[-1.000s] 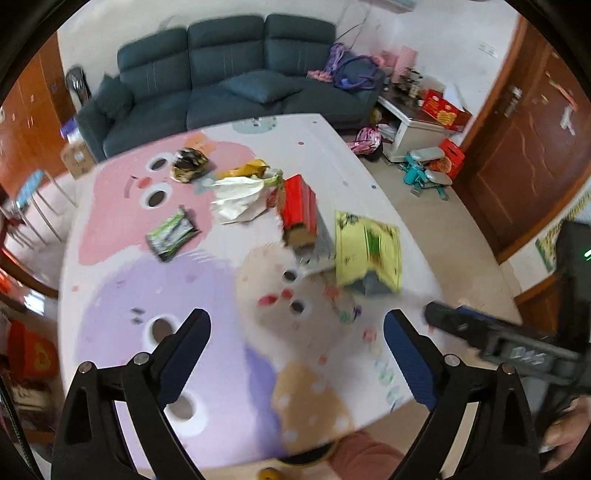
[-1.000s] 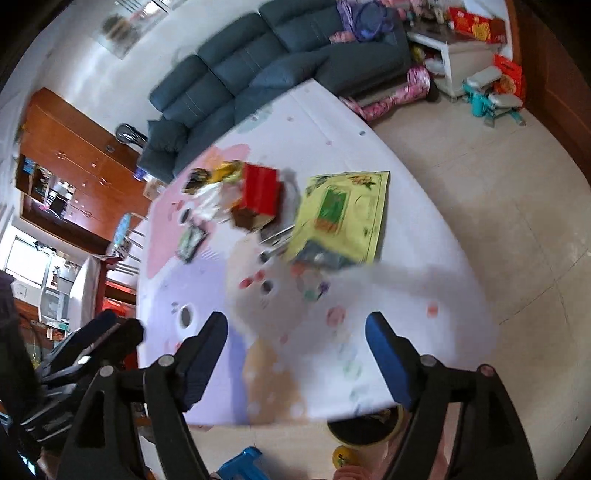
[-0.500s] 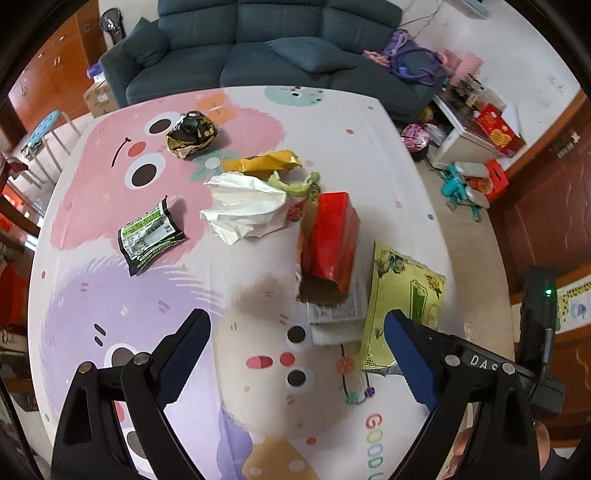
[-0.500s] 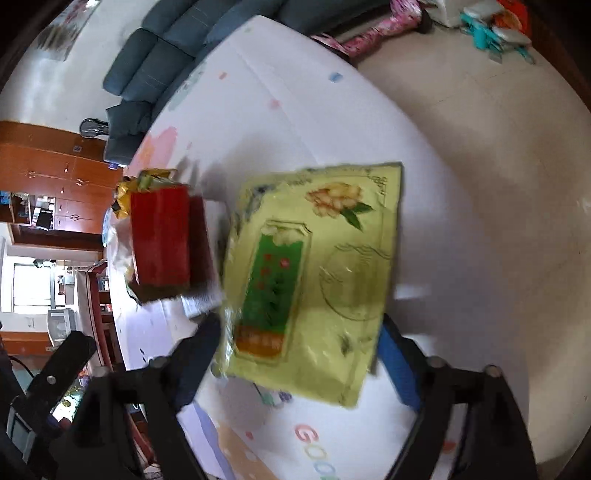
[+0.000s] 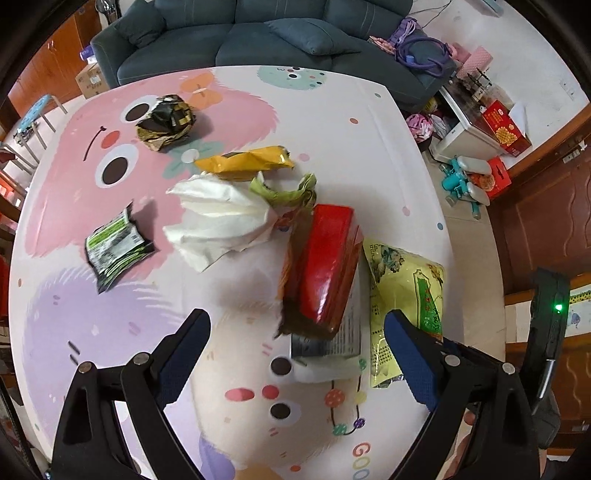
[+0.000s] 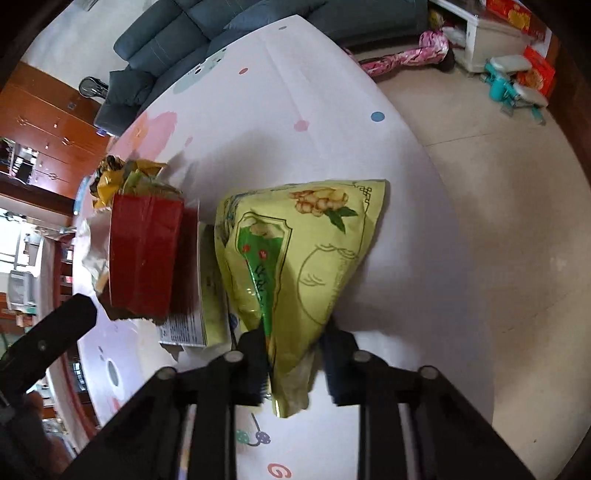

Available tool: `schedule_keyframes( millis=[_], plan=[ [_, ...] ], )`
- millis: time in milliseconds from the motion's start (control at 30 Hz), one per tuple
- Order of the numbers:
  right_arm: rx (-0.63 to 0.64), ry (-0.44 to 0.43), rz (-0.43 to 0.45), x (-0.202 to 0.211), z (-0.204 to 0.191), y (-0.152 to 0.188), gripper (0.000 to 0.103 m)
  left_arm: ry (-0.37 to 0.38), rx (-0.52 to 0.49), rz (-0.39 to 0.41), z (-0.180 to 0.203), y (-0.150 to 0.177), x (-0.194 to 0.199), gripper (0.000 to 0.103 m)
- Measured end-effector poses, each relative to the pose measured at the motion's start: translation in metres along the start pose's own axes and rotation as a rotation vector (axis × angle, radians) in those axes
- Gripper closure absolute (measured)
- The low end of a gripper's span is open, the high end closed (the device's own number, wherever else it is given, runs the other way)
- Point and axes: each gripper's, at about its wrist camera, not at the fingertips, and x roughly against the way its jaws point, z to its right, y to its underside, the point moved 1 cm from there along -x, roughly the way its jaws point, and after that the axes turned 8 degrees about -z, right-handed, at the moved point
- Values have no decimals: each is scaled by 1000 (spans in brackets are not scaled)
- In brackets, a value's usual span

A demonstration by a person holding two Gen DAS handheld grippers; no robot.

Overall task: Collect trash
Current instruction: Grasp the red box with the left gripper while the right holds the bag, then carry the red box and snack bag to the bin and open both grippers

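My right gripper (image 6: 293, 363) is shut on the near end of a yellow-green snack bag (image 6: 295, 254), which bunches up between its fingers; the bag also shows in the left wrist view (image 5: 404, 295). Beside it lies a red box (image 5: 325, 266) on a printed carton (image 5: 332, 339). Further back lie white crumpled paper (image 5: 218, 221), a yellow wrapper (image 5: 245, 162), a green-black packet (image 5: 112, 249) and a gold-black wrapper (image 5: 166, 122). My left gripper (image 5: 297, 350) is open and empty above the table, just short of the red box.
The table (image 5: 332, 122) has a pastel cartoon cloth. A dark blue sofa (image 5: 236, 33) stands behind it. A white side table (image 5: 469, 129) with red boxes and a teal toy (image 5: 461, 181) stand on the floor at the right.
Both grippers moved forward over the table. My right gripper closed on the yellow-green bag, which now bunches up. My left gripper stayed open.
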Motion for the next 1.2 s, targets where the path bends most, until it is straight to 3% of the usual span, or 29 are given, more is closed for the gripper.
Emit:
schedule_keyframes(
  millis=[367,433,500,567,633,700,867,1200],
  plan=[
    [32,-57,0,1,4,-3,86,0,40,-54,0,-21,-29,12],
    [38,-59,0,1,5,-3,86,10,39,-64,2,-22,-34,19],
    [39,-64,0,1,5,-3,86,26,36,-72,4,-23,-39,40],
    [41,-69,-1,2,6,-3,86,31,34,-76,6,-23,-42,56],
    [44,-73,0,3,6,-2,86,28,21,-48,10,-21,-40,59],
    [45,-78,5,5,6,1,88,21,-1,-27,13,-19,-37,74],
    [47,-88,22,10,4,13,91,8,-42,16,17,-6,-25,79],
    [47,-117,66,27,-12,56,94,74,-46,54,-3,48,16,80]
  ],
)
